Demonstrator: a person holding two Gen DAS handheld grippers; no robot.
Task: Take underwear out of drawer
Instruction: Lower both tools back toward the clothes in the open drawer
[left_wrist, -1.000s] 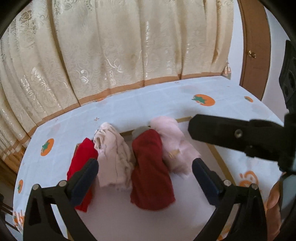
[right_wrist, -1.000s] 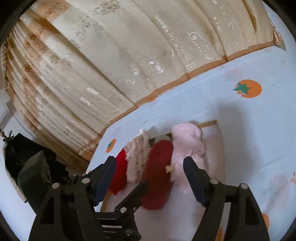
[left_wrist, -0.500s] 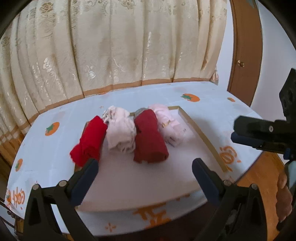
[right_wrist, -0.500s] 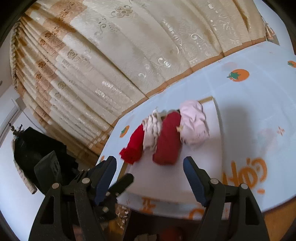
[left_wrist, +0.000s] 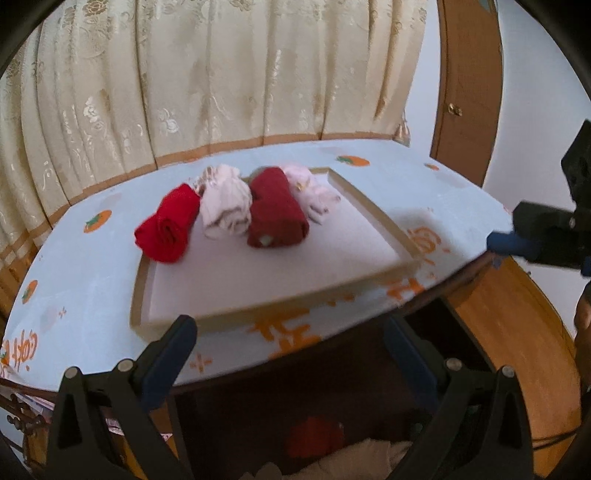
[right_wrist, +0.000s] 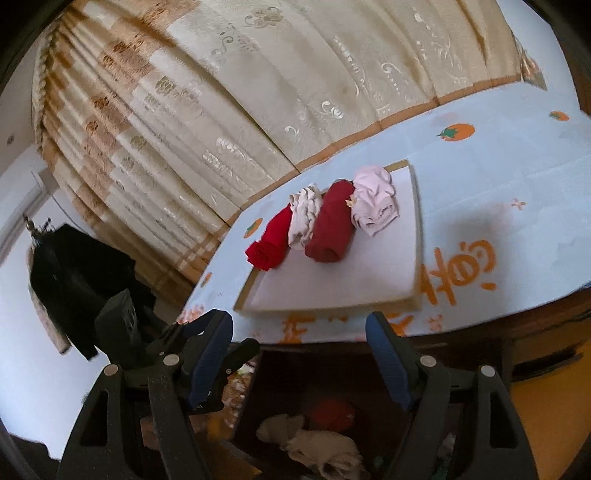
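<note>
Underwear still to fetch lies low in the open drawer (right_wrist: 332, 417), near and below the counter (left_wrist: 92, 280): a red piece (right_wrist: 332, 413) and a pale bundle (right_wrist: 317, 446), though blur makes their shapes uncertain. Four rolled pieces (left_wrist: 236, 210) already sit on the white board (left_wrist: 266, 273). Best to dip straight down, close on one bundle only, and lift clear of the drawer's edge. Left gripper (left_wrist: 291, 365) and right gripper (right_wrist: 299, 354) both tilt downward toward the drawer, jaws spread and empty.
</note>
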